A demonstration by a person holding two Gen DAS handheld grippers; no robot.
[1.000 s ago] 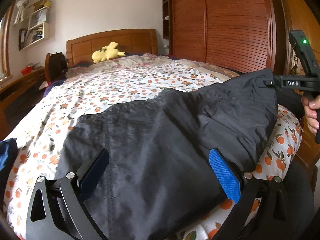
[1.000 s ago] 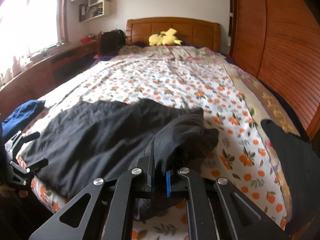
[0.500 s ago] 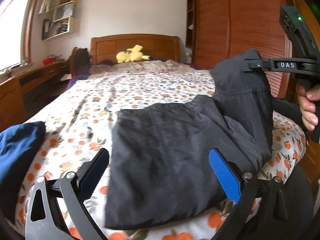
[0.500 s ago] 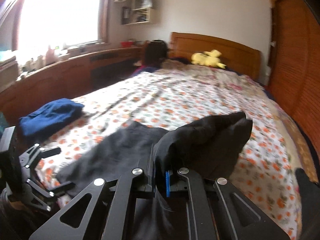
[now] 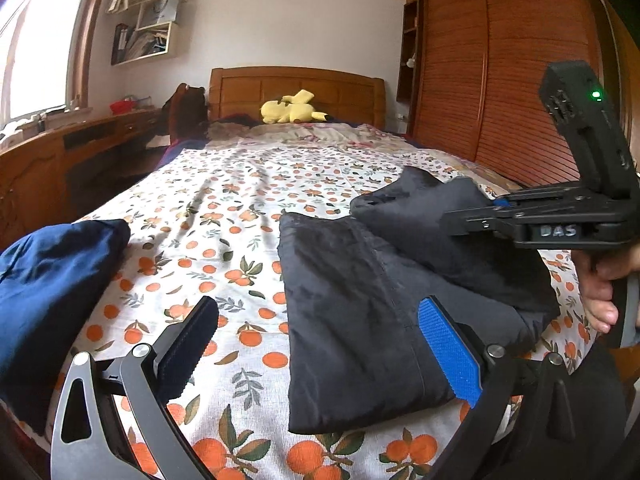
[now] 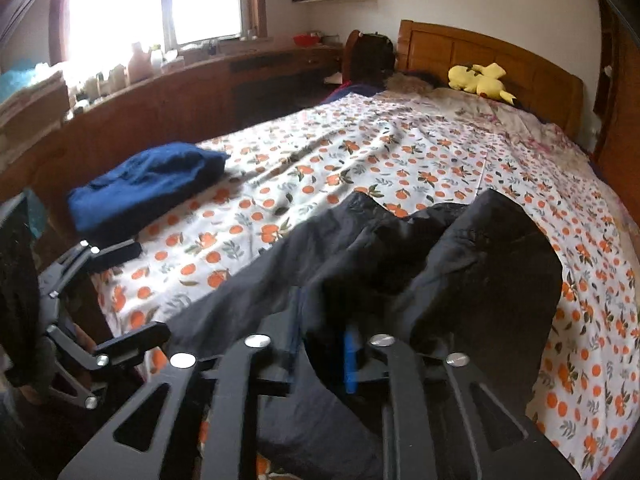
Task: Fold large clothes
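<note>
A large black garment (image 5: 360, 292) lies folded on the orange-print bedsheet (image 5: 224, 216) near the foot of the bed; it also shows in the right wrist view (image 6: 400, 264). My left gripper (image 5: 316, 344) is open and empty, hovering over the garment's near left edge. My right gripper (image 6: 320, 352) is shut on a fold of the black garment and holds it low over the lower layer; it shows from the side in the left wrist view (image 5: 496, 216). The left gripper shows at the left of the right wrist view (image 6: 120, 292).
A folded dark blue garment (image 5: 48, 288) lies on the bed's left side, also in the right wrist view (image 6: 144, 188). A yellow plush toy (image 5: 292, 110) sits by the wooden headboard (image 5: 296, 88). A wooden wardrobe (image 5: 500, 80) stands right; a desk (image 5: 60, 152) runs along the left.
My right gripper has carried the garment's right end leftward and down over the rest, folding it. The garment now covers a narrower area. My left gripper has stayed open.
</note>
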